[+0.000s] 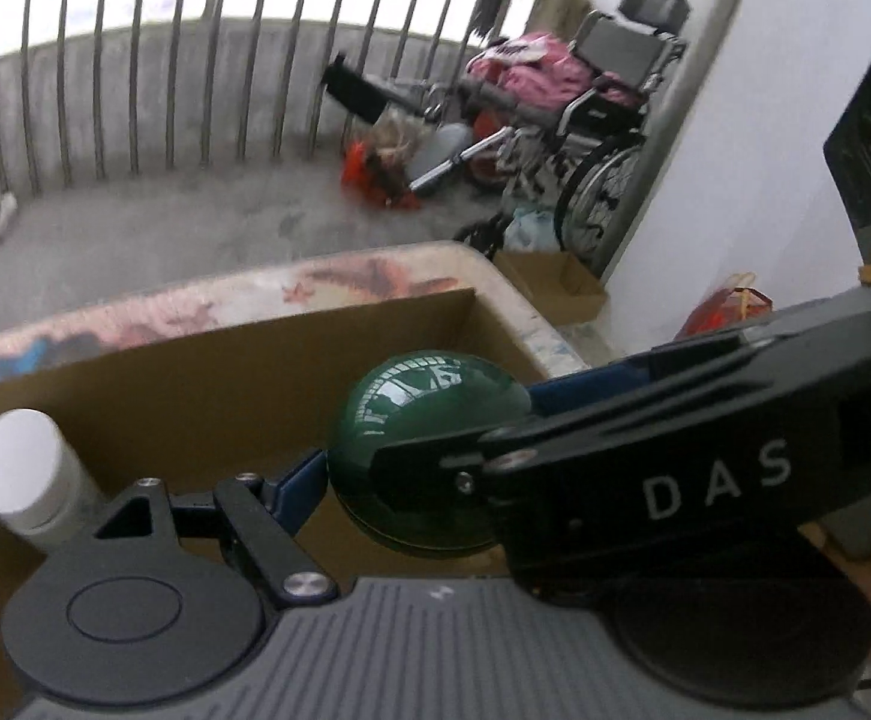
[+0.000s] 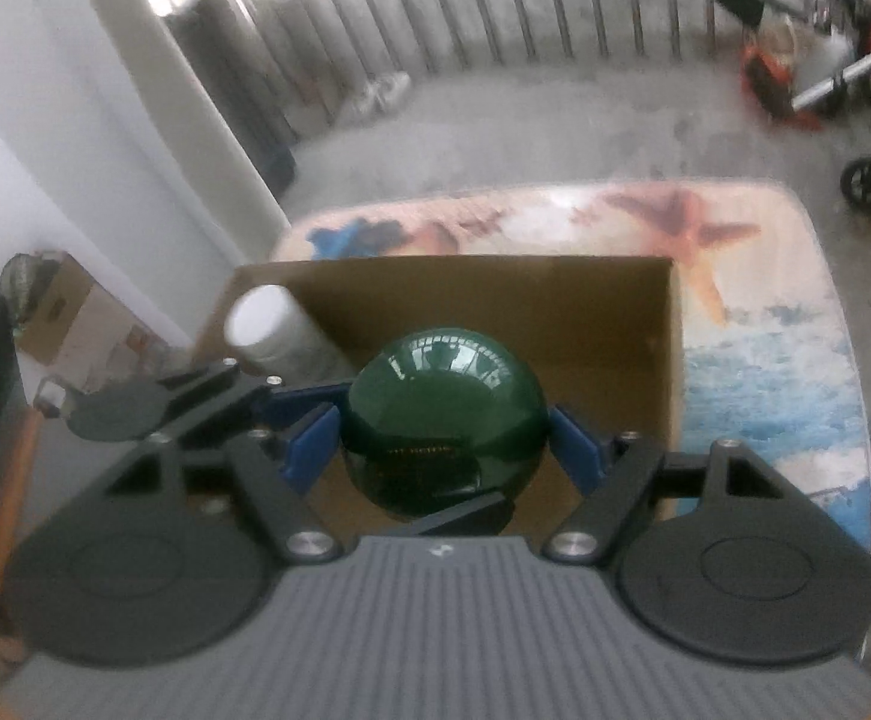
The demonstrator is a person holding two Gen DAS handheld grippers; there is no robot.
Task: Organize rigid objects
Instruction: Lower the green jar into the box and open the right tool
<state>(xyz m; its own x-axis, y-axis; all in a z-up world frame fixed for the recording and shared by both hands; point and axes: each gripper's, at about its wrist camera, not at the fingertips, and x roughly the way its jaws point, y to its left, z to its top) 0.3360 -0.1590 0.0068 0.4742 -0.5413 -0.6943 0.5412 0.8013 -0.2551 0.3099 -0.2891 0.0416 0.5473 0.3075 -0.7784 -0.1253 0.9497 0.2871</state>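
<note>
Both grippers' jaws clamp one glossy green ball [image 2: 444,414] at frame centre, left gripper [image 1: 417,450] and right gripper [image 2: 444,441] sharing it, probably because it is slippery. It hangs over the open cardboard box [image 2: 672,360], beside a white cylindrical bottle [image 2: 270,327] standing at the box's left.

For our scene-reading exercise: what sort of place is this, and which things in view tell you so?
Probably a home balcony used for storage: a metal railing over a low concrete wall, a bare concrete floor, and a folded wheelchair piled with clothes in the corner.

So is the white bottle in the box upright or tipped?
Tipped: the white bottle leans against the cardboard box's left wall, its cap pointing up and outward.
</note>
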